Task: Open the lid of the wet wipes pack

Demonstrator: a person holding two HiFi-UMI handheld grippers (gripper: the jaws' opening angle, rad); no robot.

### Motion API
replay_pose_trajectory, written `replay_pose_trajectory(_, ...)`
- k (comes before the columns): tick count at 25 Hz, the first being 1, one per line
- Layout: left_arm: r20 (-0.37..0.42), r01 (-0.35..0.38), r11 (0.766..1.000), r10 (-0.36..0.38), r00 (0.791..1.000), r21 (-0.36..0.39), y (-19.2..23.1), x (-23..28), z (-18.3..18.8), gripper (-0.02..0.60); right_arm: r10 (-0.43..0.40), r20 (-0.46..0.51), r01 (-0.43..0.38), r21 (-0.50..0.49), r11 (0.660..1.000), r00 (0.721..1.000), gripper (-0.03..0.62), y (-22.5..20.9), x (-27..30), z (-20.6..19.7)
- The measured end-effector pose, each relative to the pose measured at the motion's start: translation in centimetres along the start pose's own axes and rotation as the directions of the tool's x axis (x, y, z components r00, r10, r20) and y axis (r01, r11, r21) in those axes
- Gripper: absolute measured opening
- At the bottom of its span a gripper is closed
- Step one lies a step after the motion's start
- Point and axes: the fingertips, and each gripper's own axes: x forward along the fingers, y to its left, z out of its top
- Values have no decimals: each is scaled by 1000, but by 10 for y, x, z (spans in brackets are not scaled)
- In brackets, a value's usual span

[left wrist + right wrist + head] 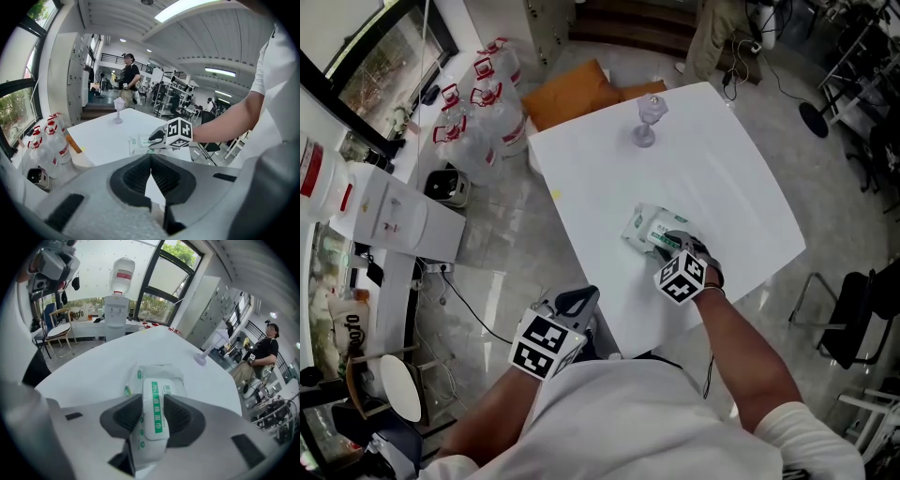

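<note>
A white and green wet wipes pack (649,227) lies flat on the white table (703,159), near its front edge. My right gripper (671,244) points steeply down onto it. In the right gripper view the pack's flat lid (156,417) lies between the pads of the right gripper (153,416), which stand wide on either side of it without squeezing it. My left gripper (579,300) hangs off the table's near left corner, apart from the pack. Seen in its own view, the left gripper (150,161) is shut and empty, and the pack (138,140) lies far ahead of it.
A clear stemmed glass (647,120) stands at the table's far side. Several water bottles (483,103) and a water dispenser (394,216) are on the floor to the left. A flat cardboard box (572,94) lies behind the table. A chair (853,319) is at right, and a person (127,79) stands beyond.
</note>
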Motion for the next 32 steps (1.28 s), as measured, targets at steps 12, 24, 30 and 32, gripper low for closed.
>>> replay_pose_trajectory(12,10,3,999,-2,1000,-34,2,1,3,3,176,43,-181,182,967,984,103,-7,-8,3)
replay_pose_trajectory(24,10,6,1000,-6,1000,-27,0,0,5,3,259,88,-273,291,917,962,60,-12,-18,0)
replay_pose_trajectory(30,10,12,1000,-12,1000,-26,-2,-2,5,3,325,141,-355,355,865,935,49,-12,-21,2)
replay_pose_trajectory(32,9,12,1000,-12,1000,-25,-3,-2,4,3,338,176,-381,388,839,925,44,-17,-23,2)
